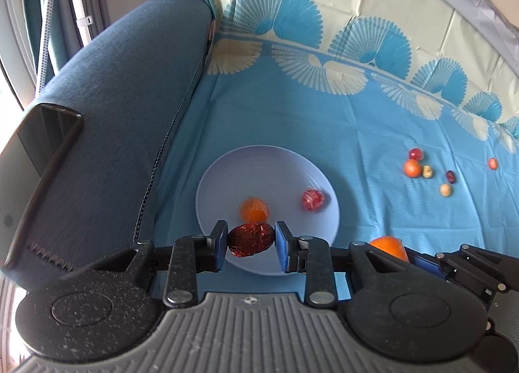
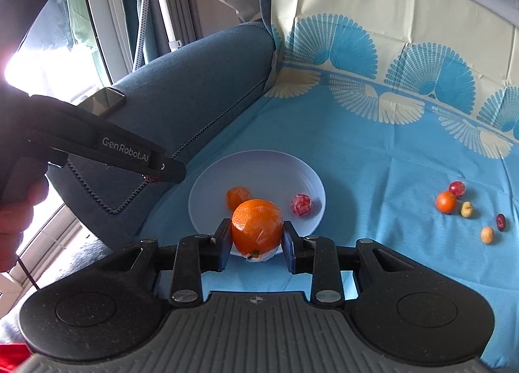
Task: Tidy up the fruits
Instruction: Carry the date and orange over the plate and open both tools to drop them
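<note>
- Lying far left on the blue sofa arm (image 1: 123,107), a dark phone (image 1: 42,178) rests flat.
- Left gripper (image 1: 250,245) is closed on a dark red wrinkled fruit (image 1: 250,240), above the near edge of the pale plate (image 1: 259,162).
- On the plate sit a small orange fruit (image 1: 254,208) and a red wrapped fruit (image 1: 313,199), apart.
- Right gripper (image 2: 257,243) is clamped on a large orange (image 2: 257,227), near the plate's near rim.
- Far right on the blue cloth (image 2: 373,162), a loose cluster of small fruits (image 2: 447,202) lies well apart from the plate.

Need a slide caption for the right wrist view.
Right gripper holding a wrapped orange over the white plate.
</note>
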A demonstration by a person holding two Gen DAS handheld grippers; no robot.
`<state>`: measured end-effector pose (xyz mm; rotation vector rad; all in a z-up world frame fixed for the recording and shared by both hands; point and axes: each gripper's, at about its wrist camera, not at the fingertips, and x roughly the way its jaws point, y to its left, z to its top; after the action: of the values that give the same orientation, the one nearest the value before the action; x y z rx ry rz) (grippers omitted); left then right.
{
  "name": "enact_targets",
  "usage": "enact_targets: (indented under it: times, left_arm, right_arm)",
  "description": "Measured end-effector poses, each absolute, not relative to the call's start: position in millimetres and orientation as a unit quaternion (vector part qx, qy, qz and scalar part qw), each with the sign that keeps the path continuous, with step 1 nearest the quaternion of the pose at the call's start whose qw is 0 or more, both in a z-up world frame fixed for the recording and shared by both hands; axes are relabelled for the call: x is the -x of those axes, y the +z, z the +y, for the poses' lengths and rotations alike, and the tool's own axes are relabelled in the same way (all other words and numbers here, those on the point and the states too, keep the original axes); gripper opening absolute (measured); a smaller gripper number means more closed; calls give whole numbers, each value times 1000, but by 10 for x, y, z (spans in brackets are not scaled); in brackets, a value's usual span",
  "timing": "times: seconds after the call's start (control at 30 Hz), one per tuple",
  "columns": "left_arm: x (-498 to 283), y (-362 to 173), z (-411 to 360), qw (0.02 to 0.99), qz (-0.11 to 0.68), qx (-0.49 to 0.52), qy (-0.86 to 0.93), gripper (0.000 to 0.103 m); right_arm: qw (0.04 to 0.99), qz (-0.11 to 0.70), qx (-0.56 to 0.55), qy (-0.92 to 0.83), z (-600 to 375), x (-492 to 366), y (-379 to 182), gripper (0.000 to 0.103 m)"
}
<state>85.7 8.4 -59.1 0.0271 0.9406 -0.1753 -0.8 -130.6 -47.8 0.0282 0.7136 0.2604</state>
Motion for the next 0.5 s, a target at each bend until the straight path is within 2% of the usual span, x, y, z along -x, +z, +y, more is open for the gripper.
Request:
enact_targets:
  times: [0.5]
  left_arm:
    - [-1716, -1325, 4, 869, 490, -33, -68, 34]
  right_arm:
    - [909, 395, 0, 131, -1226, -804, -1111, 34]
